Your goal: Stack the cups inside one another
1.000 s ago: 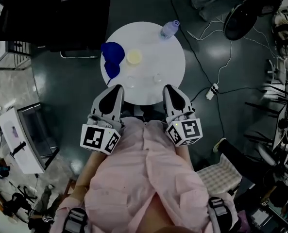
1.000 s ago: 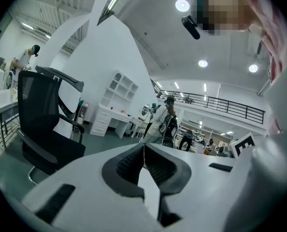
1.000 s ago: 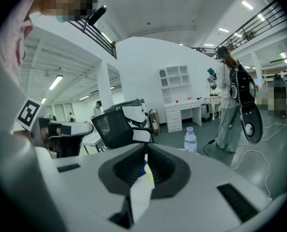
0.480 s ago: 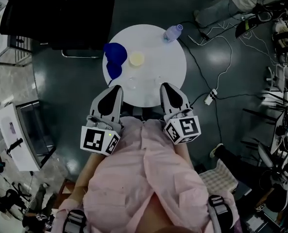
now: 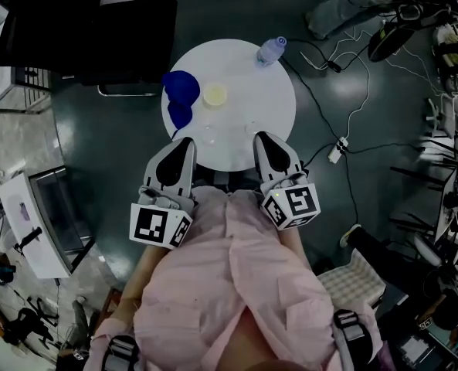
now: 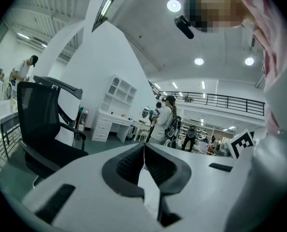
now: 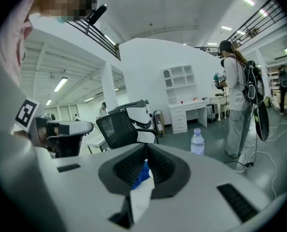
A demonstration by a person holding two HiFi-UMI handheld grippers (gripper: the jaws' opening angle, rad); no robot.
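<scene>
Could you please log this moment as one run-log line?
left gripper: shut, empty | right gripper: shut, empty | blue cups, yellow cup: on table, none grasped

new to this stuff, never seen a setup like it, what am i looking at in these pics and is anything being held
No robot here: a person holds a two-jaw gripper in each hand. The head view comes from a camera on their head, looking down; the other two cameras ride on the left gripper and right gripper. On the round table are blue cups, a yellow cup and a bottle. Both grippers are shut and empty.
</scene>
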